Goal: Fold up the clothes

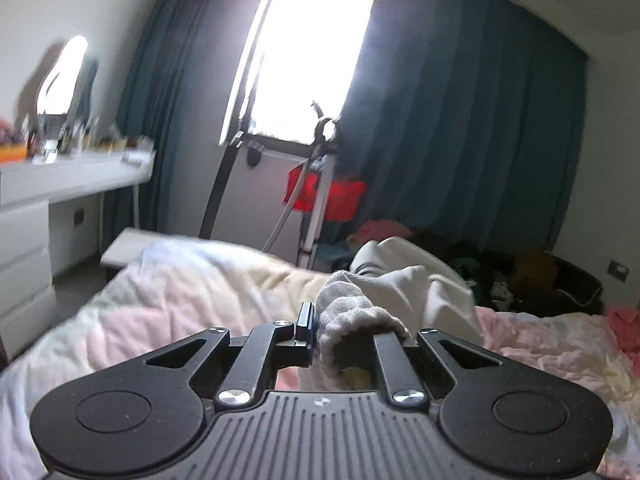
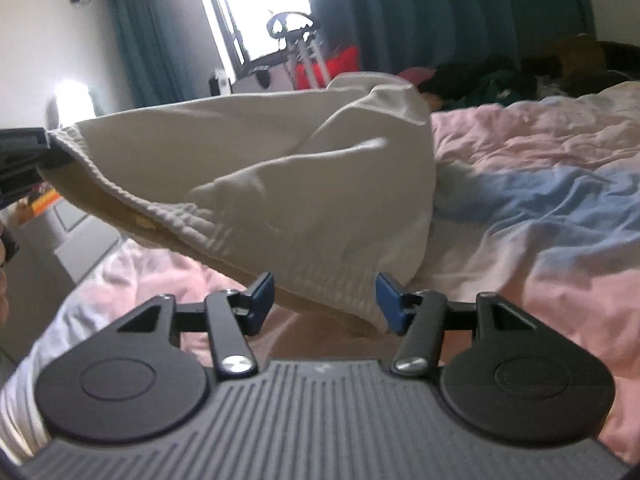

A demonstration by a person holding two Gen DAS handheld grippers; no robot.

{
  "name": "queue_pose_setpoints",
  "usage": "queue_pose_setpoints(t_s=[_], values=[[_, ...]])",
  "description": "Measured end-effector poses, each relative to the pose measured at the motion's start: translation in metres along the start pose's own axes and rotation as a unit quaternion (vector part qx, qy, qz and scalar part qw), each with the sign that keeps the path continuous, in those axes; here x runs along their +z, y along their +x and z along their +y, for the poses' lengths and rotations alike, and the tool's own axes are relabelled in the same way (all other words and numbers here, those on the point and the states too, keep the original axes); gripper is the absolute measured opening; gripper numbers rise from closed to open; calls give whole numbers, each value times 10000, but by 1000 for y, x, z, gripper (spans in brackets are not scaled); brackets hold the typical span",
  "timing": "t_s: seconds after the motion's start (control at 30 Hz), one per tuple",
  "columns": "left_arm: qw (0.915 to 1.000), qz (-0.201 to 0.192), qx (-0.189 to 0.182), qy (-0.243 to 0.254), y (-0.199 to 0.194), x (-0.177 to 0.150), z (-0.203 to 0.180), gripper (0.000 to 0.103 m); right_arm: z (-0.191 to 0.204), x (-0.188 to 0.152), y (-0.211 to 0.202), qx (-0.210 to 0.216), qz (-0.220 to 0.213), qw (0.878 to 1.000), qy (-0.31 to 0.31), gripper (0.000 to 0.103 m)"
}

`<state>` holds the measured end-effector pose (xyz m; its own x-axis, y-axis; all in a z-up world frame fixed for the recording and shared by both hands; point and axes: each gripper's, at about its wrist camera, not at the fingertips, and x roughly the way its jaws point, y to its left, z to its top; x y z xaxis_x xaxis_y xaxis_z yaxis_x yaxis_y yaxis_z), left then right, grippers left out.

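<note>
A cream garment with a ribbed hem lies partly lifted over the pastel quilt of a bed. My left gripper is shut on a bunched piece of that ribbed hem, and the fabric hides its right finger. In the right wrist view the garment hangs stretched from the left gripper at the far left edge down to my right gripper. My right gripper is open. Its blue pads stand wide apart, with the ribbed hem lying between them above the quilt.
A white desk with a mirror stands left of the bed. A metal stand with a red bag stands under the window beyond the bed's far end. Dark clothes are piled at the far right. A pink cloth lies at the right edge.
</note>
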<state>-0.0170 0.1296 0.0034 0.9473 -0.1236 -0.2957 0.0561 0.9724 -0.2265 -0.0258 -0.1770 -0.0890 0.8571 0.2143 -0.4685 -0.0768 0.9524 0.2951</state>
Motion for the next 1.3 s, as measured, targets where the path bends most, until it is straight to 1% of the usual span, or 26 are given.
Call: queue_pose_setpoints(t_s=[0.1,0.2,0.27,0.37,0.47,0.53,0.57,0.6,0.67,0.7,0.73,0.77,0.9,1.0,1.1,1.13,1.2,1.23,1.3], values=[[9998,109,143,-7,19,-3,7,9,-10,-8,21,-33,233,9997,20,59],[9994,219,285,-14,38,-6,15,9,-25,-13,40,-114,473,9986,216,58],[9989,291,380,-19,51,-9,20,9,-35,-15,50,-212,473,9976,456,58],[9978,401,522,-26,70,-12,27,9,-48,-12,60,-129,249,9955,905,57],[9965,510,665,-33,89,-15,34,9,-51,-9,71,-73,87,9959,897,52],[9954,582,759,-38,102,-17,39,9,-49,-7,77,-15,74,9969,785,44],[9949,619,801,-45,108,-18,41,9,-48,-6,80,14,68,9973,729,41],[9946,656,805,-81,109,-18,42,9,-48,-6,83,43,62,9977,673,38],[9940,709,825,-83,112,-20,41,10,-46,-3,83,29,35,9983,577,35],[9939,730,830,-27,112,-21,41,10,-45,-2,81,3,1,9986,532,32],[9937,750,835,29,113,-21,40,10,-43,-1,78,-30,-43,9988,488,24],[9934,772,839,85,113,-22,39,10,-43,2,74,-68,-113,9988,464,21],[9911,1011,841,199,113,-25,32,10,-42,15,53,-220,-427,9980,405,17],[9859,1373,839,-466,108,-24,38,11,-42,20,31,-279,-580,9975,308,16],[9748,1770,704,-1161,103,-24,43,11,-41,25,9,-337,-733,9965,211,16],[9732,1848,684,-1184,100,-24,42,11,-41,27,1,-357,-784,9961,179,16],[9728,1949,713,-1028,93,-24,37,12,-40,31,-13,-396,-886,9952,115,17],[9725,2000,724,-953,91,-23,36,13,-42,29,-16,-394,-782,9961,120,17],[9707,2163,671,-804,88,-25,37,15,-49,23,-18,-364,-388,9984,175,18]])
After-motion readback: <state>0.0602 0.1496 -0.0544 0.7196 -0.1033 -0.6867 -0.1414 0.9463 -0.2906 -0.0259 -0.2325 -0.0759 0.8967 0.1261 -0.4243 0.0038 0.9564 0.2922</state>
